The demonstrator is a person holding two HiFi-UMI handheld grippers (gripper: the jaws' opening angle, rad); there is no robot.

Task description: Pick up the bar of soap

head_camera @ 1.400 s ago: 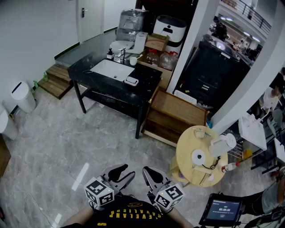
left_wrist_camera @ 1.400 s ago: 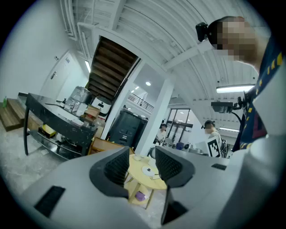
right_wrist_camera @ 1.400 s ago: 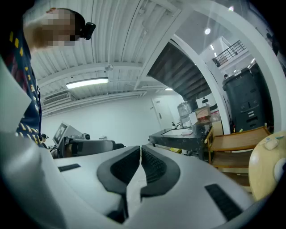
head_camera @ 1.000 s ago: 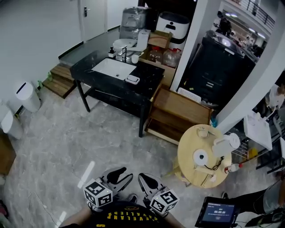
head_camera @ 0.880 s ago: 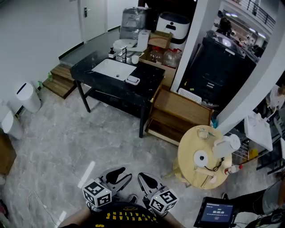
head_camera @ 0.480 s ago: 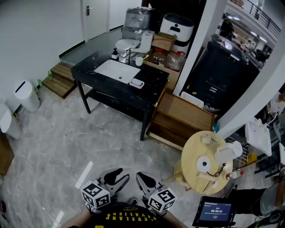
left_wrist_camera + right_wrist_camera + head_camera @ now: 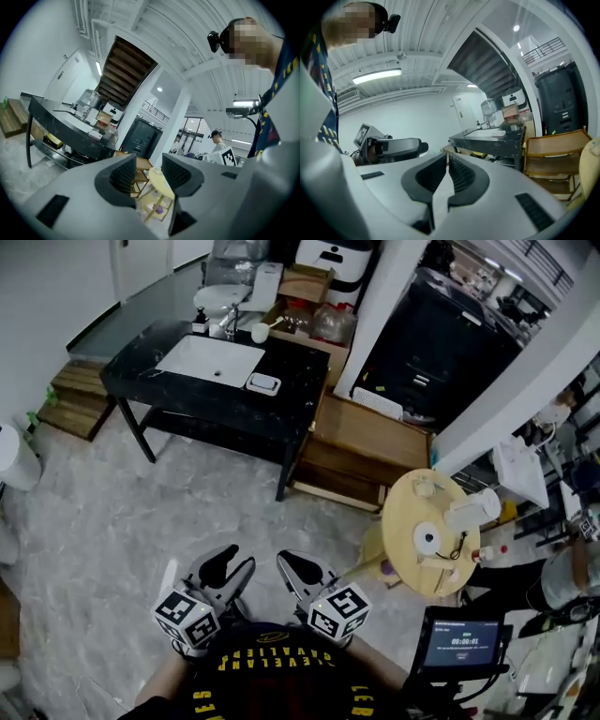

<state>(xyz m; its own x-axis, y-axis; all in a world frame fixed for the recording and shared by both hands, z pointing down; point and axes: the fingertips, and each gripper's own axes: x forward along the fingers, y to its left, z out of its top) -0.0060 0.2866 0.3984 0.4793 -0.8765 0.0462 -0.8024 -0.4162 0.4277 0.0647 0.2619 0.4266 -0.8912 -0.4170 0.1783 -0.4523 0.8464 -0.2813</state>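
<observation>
The head view looks steeply down from high up, well back from the black table [image 7: 295, 390] at its top. Both gripper views sit low, facing slightly upward past the left claw [image 7: 149, 171] and right claw [image 7: 446, 173] toward that same distant table.

A wide stretch of grey marbled floor [image 7: 122, 502] lies bare in front of the black stone-topped table [image 7: 305, 381], leaving its long front side open. On top, a white rectangular sink [image 7: 208, 359] takes the middle, and a chrome tap [image 7: 228, 322] crowds the back edge. The bar of soap [image 7: 263, 382] has bare stone before it. Rightward, a low wooden step-box [image 7: 370, 442] and a round pale wooden side table [image 7: 403, 540] narrow the way.
</observation>
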